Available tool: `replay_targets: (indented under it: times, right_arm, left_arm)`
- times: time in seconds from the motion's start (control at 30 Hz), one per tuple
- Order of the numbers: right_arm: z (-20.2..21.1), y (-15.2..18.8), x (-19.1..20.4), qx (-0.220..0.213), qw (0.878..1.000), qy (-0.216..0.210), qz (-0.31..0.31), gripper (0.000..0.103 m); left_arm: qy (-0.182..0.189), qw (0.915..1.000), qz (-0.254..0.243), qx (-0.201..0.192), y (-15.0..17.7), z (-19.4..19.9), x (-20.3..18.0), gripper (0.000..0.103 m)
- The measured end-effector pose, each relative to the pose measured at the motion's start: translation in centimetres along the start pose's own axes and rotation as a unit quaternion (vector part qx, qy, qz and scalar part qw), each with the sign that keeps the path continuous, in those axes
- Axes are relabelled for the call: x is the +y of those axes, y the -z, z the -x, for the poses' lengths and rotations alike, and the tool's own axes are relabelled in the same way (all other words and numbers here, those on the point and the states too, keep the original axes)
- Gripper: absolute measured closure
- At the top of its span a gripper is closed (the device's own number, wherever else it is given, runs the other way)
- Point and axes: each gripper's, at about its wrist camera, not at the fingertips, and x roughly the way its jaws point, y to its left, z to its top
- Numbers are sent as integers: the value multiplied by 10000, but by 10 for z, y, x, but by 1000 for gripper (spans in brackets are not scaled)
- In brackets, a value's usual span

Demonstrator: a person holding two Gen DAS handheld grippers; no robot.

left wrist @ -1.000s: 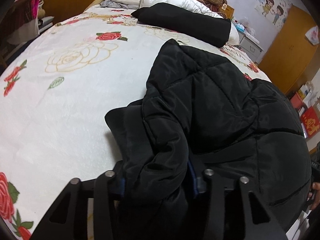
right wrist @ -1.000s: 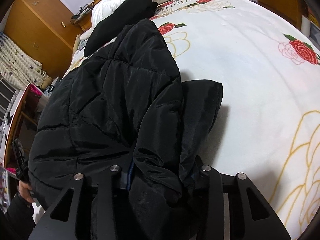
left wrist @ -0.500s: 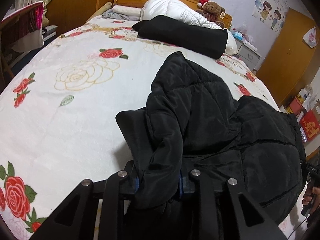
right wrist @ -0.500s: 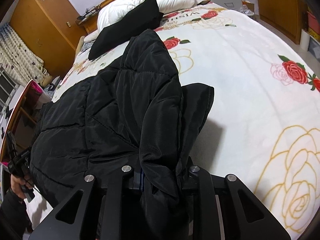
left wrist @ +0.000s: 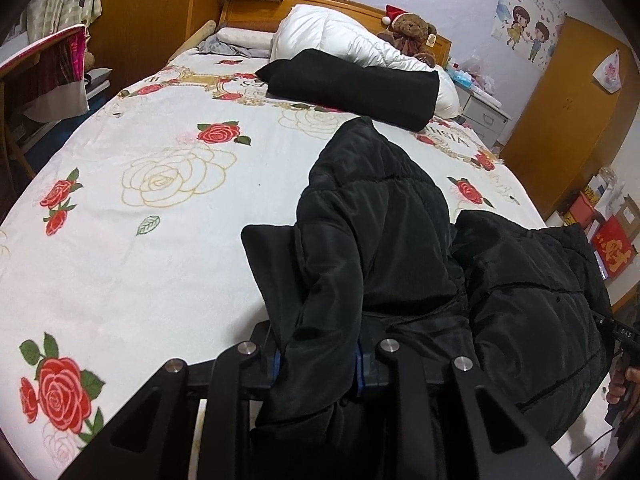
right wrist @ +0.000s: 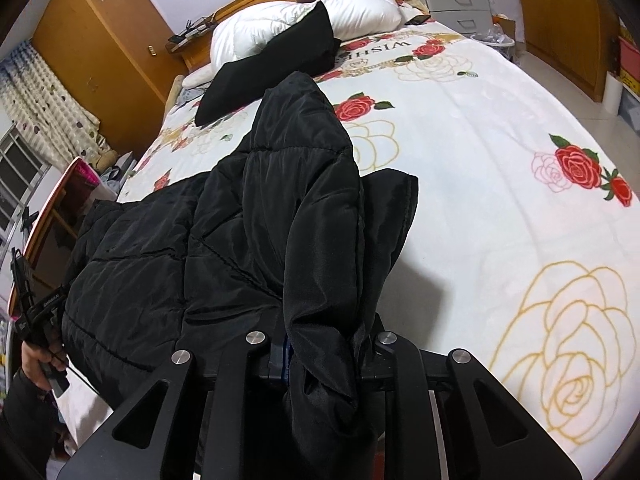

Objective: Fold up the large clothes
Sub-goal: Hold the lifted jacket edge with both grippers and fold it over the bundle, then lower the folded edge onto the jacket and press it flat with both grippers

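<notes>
A large black quilted puffer jacket (left wrist: 384,240) lies on a bed with a white rose-print blanket (left wrist: 140,200). My left gripper (left wrist: 318,360) is shut on a bunched edge of the jacket and holds it above the bed. My right gripper (right wrist: 326,350) is shut on another bunched edge of the same jacket (right wrist: 240,220). The jacket hangs stretched between the two grippers, its far end resting on the blanket (right wrist: 500,160). The other hand-held gripper shows at the edge of each view.
A folded black garment (left wrist: 352,88) and a white duvet (left wrist: 340,36) lie at the head of the bed with a teddy bear (left wrist: 410,30). Wooden wardrobes (right wrist: 100,32), a bedside drawer unit (right wrist: 456,0) and a chair (left wrist: 44,72) stand around the bed.
Both grippers have risen and pulled back with the jacket, lifting its near edge off the bed. More of the bed and room shows now.
</notes>
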Motion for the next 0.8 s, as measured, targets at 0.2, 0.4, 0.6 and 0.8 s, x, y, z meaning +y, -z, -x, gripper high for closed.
replay_targets:
  times: [0.2,0.4,0.6,0.8]
  right_arm:
    - [32,7,13,-61,10000,-41,54,83]
    - [71,17,27,-189,9997,-74,105,83]
    - [90,33,31,-239,9996,-113,66,83]
    - [97,57,22,-192,9997,-146,-62,83]
  left_arm:
    - [71,9999,56,-86,6,37,0,77]
    - [126,9997,74,-202,16,74,-2,77]
    - [160,9996,90,-196,33,97,-1,77]
    - [212,9997,70,-142,58,109,-4,77]
